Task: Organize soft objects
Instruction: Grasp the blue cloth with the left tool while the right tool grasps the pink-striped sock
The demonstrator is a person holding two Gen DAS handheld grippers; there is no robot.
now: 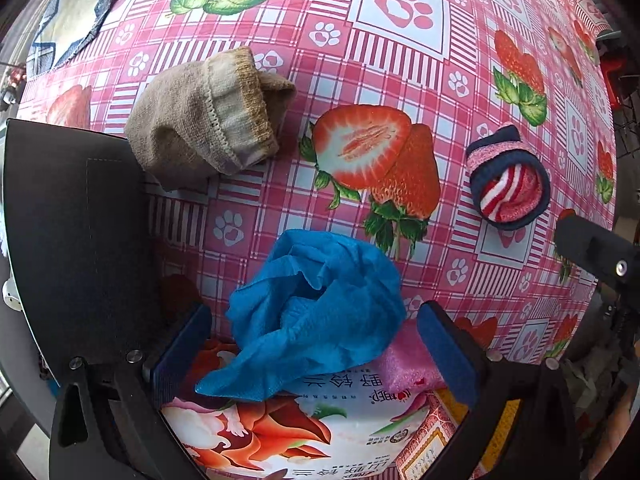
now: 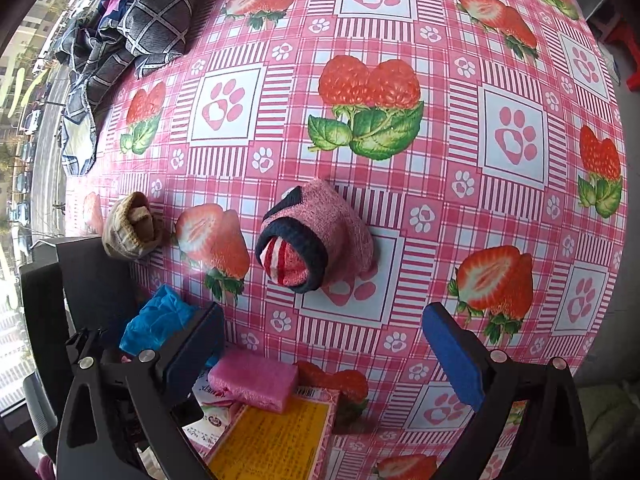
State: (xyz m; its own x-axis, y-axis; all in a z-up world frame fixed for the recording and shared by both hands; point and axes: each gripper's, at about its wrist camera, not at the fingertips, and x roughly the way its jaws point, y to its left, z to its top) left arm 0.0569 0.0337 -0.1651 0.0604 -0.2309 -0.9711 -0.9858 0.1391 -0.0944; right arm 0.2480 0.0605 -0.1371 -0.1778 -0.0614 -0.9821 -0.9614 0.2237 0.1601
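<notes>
Two grippers, both spread wide, holding nothing. My left gripper (image 1: 314,344) straddles the blue cloth (image 1: 316,312), lower centre: light, limp, crumpled; I would pinch its bunched middle. My right gripper (image 2: 324,344) faces the rolled pink sock (image 2: 320,236), mid-frame: springy, squashable.

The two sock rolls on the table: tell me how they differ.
The beige roll is plain tan with a mustard cuff band; the pink roll is pink with a navy cuff and a red-and-white striped sock tucked inside. In the left wrist view the beige roll lies beside the black panel, the pink roll out on the open tablecloth. Both are balled sock pairs, ungripped.
</notes>
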